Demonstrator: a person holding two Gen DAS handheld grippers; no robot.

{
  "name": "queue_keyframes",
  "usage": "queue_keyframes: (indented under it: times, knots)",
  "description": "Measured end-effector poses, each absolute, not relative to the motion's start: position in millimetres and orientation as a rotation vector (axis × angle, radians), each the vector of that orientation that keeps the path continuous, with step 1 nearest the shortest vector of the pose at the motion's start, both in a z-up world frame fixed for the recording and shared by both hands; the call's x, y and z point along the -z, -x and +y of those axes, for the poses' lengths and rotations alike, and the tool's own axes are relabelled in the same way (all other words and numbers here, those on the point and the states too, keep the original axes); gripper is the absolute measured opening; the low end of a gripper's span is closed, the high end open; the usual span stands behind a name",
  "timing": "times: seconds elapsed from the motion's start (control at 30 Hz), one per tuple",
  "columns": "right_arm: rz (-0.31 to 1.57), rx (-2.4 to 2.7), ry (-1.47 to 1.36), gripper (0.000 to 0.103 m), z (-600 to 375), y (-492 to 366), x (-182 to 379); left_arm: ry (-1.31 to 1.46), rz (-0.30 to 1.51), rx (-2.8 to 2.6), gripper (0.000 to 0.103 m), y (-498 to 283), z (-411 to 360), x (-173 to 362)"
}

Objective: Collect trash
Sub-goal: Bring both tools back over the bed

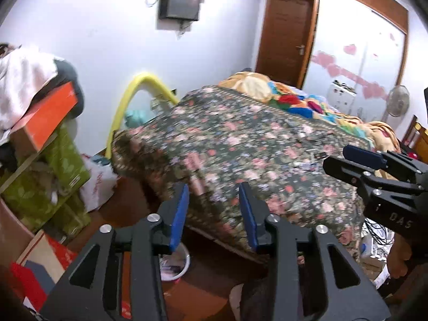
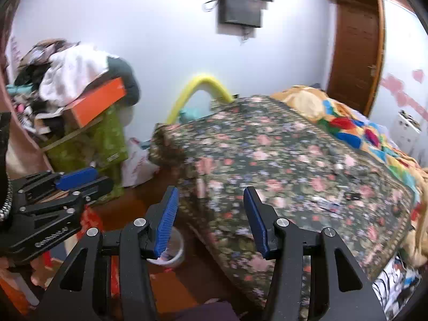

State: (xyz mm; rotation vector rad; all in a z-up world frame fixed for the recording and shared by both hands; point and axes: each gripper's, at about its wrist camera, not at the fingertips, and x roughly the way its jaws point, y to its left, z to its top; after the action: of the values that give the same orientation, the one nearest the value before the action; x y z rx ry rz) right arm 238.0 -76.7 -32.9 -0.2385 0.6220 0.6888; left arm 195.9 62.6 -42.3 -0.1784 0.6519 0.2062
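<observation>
Beyond both empty, parted grippers [image 1: 212, 214] [image 2: 211, 219], on the bed [image 1: 240, 144]: small litter, perhaps wrappers [image 1: 307, 164], lying rightward, nearer the right one.

We count two grippers, left gripper [image 1: 214, 214] and right gripper [image 2: 211, 219], one bed [image 1: 240, 147], one white bin [image 2: 175, 256], one orange box [image 2: 99, 101], one door [image 1: 286, 32], one fan [image 1: 398, 101], one yellow tube [image 1: 133, 93].

Bed [image 2: 281, 160] ahead, clutter pile [image 2: 80, 112] left, bare floor [image 2: 139, 208] gap between
</observation>
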Motion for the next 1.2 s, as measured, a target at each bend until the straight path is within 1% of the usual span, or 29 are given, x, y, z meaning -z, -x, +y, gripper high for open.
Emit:
queue_keyframes:
  times: [0.13, 0.33, 0.6, 0.73, 0.83, 1.0, 1.2]
  knots:
    - [0.623, -0.605, 0.212, 0.047, -109, -250, 33, 0.172, 0.653, -0.135, 0.039, -220, 38, 40]
    - [0.653, -0.496, 0.161, 0.047, -156, -273, 38, 0.148, 0.68, -0.046, 0.039, -265, -2, 49]
    - [0.713, -0.389, 0.123, 0.047, -208, -312, 57, 0.107, 0.744, 0.017, 0.039, -330, -43, 75]
    - [0.739, -0.346, 0.109, 0.047, -233, -340, 71, 0.093, 0.783, 0.031, 0.039, -358, -51, 89]
    - [0.771, -0.324, 0.09, 0.047, -248, -363, 84, 0.081, 0.825, 0.04, 0.04, -384, -58, 106]
    - [0.848, -0.309, 0.009, 0.047, -268, -402, 115, 0.113, 0.934, 0.053, 0.041, -434, -67, 155]
    - [0.936, -0.32, -0.063, 0.047, -279, -450, 159, 0.138, 0.986, 0.079, 0.041, -479, -81, 196]
